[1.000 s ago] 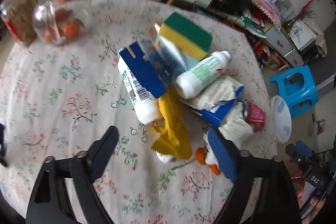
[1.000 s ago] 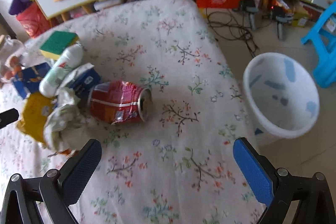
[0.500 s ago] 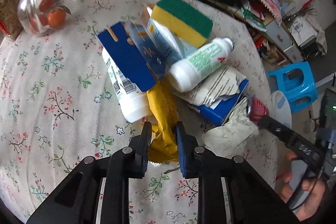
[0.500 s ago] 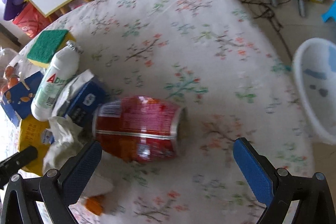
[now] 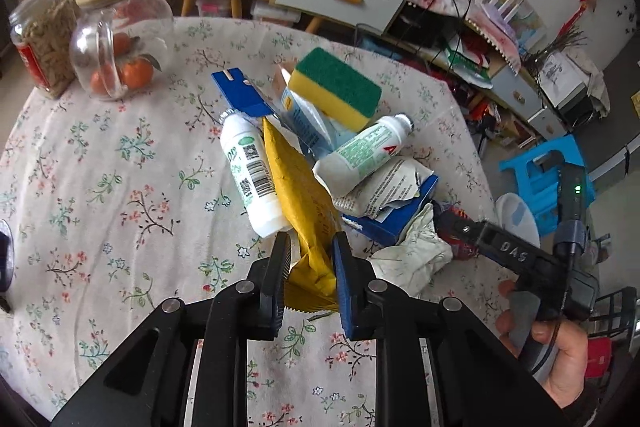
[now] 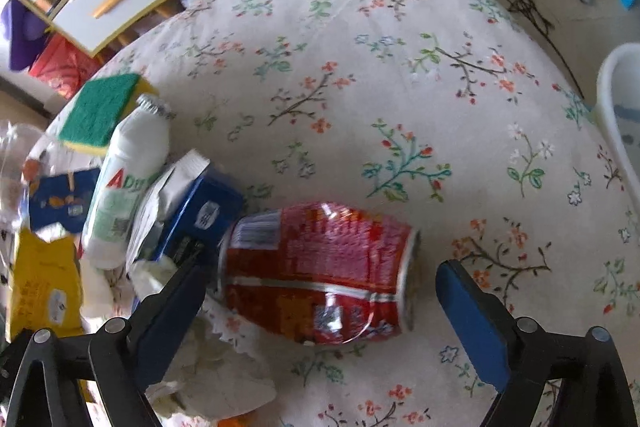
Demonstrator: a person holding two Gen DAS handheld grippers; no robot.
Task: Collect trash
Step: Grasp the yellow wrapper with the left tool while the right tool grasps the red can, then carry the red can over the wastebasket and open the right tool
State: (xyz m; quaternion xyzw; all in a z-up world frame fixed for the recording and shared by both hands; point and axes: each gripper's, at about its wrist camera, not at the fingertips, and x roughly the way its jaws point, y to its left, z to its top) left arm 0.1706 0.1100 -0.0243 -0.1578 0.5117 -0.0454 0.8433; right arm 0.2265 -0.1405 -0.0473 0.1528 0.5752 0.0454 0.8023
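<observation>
A pile of trash lies on the flowered table (image 5: 100, 187). My left gripper (image 5: 308, 259) is shut on a yellow wrapper (image 5: 296, 187) and holds it lifted off the pile. Beside it lie a white bottle (image 5: 252, 175), a green-labelled bottle (image 5: 360, 151), a green and yellow sponge (image 5: 336, 87), blue cartons and crumpled paper (image 5: 408, 255). My right gripper (image 6: 320, 291) is open, its fingers on either side of a dented red can (image 6: 320, 271) lying on its side. The wrapper also shows in the right wrist view (image 6: 44, 283).
Two glass jars (image 5: 116, 43) stand at the table's far left. A white bin (image 6: 620, 107) stands on the floor past the table's right edge, near a blue stool (image 5: 548, 171). Drawers and cluttered shelves line the back.
My left gripper closed on the yellow wrapper and lifted it. My right gripper moved in over the red can, now between its open fingers.
</observation>
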